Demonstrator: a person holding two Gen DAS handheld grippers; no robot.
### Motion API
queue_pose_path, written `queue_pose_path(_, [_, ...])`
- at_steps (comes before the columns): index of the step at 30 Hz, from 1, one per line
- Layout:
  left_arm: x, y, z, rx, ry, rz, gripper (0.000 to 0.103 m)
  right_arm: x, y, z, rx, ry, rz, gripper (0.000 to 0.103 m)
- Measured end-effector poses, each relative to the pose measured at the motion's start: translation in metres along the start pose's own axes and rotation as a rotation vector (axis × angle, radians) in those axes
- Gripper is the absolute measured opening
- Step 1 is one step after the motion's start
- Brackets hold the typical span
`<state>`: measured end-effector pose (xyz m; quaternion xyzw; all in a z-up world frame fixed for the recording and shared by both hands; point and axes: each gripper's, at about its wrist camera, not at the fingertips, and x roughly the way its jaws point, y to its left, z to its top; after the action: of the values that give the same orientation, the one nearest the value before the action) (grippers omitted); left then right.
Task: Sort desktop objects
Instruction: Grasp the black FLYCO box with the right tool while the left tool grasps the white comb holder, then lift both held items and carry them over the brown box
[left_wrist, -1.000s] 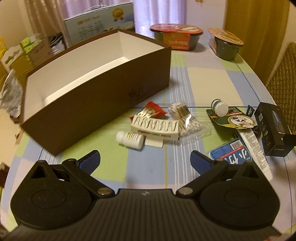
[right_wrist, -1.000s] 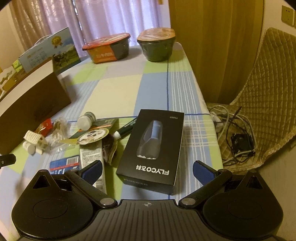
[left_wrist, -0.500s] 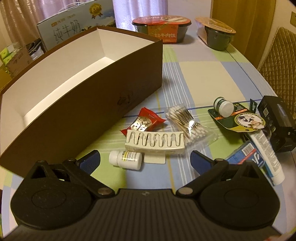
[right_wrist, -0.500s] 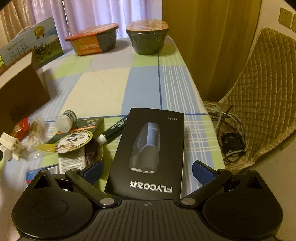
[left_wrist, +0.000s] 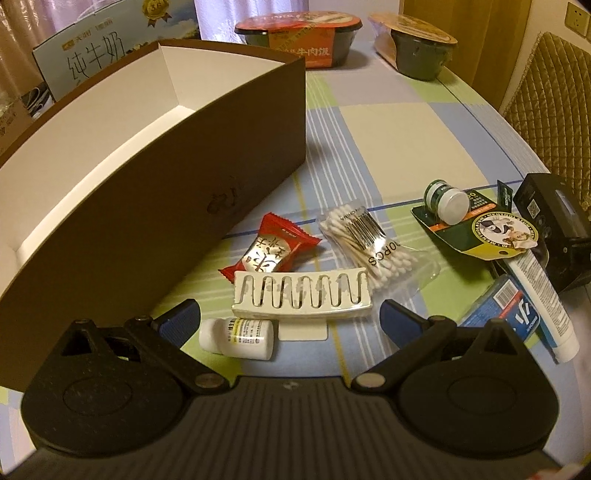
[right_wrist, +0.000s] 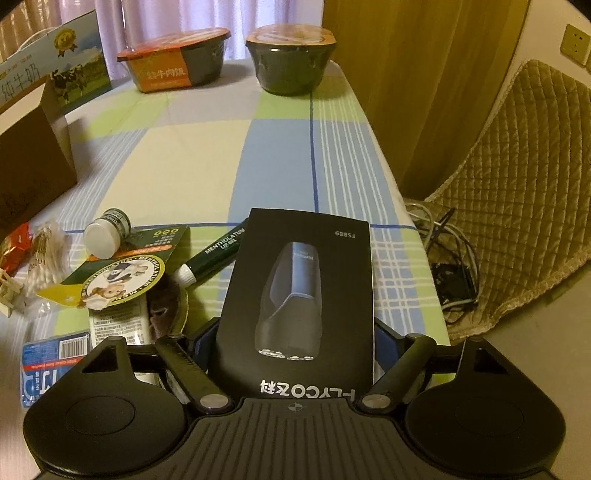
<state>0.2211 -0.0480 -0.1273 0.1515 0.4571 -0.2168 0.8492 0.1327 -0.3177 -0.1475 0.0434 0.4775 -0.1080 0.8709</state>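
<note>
My left gripper (left_wrist: 290, 319) is open, low over the table, its fingers either side of a white hair clip (left_wrist: 301, 292) and a small white pill bottle (left_wrist: 238, 338). A red candy packet (left_wrist: 269, 248) and a bag of cotton swabs (left_wrist: 371, 245) lie just beyond. The open brown box (left_wrist: 155, 177) stands to the left. My right gripper (right_wrist: 291, 339) has its fingers against both sides of the black FLYCO shaver box (right_wrist: 299, 295), which lies flat on the table; the same box shows in the left wrist view (left_wrist: 557, 225).
A small green jar (right_wrist: 107, 232), a green card pack (right_wrist: 122, 273), a lip gel tube (right_wrist: 214, 258), a white tube (left_wrist: 543, 291) and a blue packet (left_wrist: 498, 314) lie between the grippers. Two food bowls (right_wrist: 291, 59) stand at the back. The table edge and a chair (right_wrist: 517, 184) are right.
Both grippers moved forward and down. The left one now brackets the hair clip and pill bottle. The right one slid around the shaver box and narrowed onto its sides.
</note>
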Motion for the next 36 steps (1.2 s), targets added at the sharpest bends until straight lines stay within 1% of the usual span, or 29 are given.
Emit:
queue_pose_path(6, [0.012, -0.002, 0.004, 0.003, 0.007, -0.018, 0.102, -0.003, -0.002, -0.002, 0.012, 0.009, -0.009, 0.079])
queue_pose_path(8, [0.017, -0.003, 0.005, 0.007, 0.009, -0.011, 0.097, -0.004, -0.004, -0.003, 0.017, 0.010, -0.012, 0.079])
queue_pose_path(10, [0.022, -0.002, 0.005, 0.003, 0.019, -0.014, 0.087, -0.005, -0.005, -0.004, 0.022, 0.010, -0.016, 0.079])
queue_pose_path(11, [0.023, -0.001, 0.005, -0.006, 0.022, -0.018, 0.085, -0.006, -0.006, -0.005, 0.025, 0.010, -0.018, 0.079])
queue_pose_path(14, [0.021, 0.002, 0.005, -0.024, 0.011, -0.021, 0.084, -0.009, -0.008, -0.007, 0.035, 0.007, -0.022, 0.078])
queue_pose_path(20, [0.004, 0.000, 0.006, 0.007, -0.061, -0.043, 0.084, -0.018, -0.011, -0.008, 0.050, -0.015, -0.014, 0.077])
queue_pose_path(25, [-0.015, -0.004, 0.007, 0.011, -0.101, -0.067, 0.084, -0.028, -0.012, -0.009, 0.057, -0.034, 0.004, 0.076])
queue_pose_path(31, [-0.038, -0.006, 0.004, 0.001, -0.134, -0.082, 0.084, -0.042, -0.013, -0.009, 0.069, -0.056, 0.029, 0.076])
queue_pose_path(36, [-0.049, -0.005, 0.001, -0.012, -0.143, -0.080, 0.084, -0.055, -0.015, -0.011, 0.102, -0.073, 0.047, 0.076])
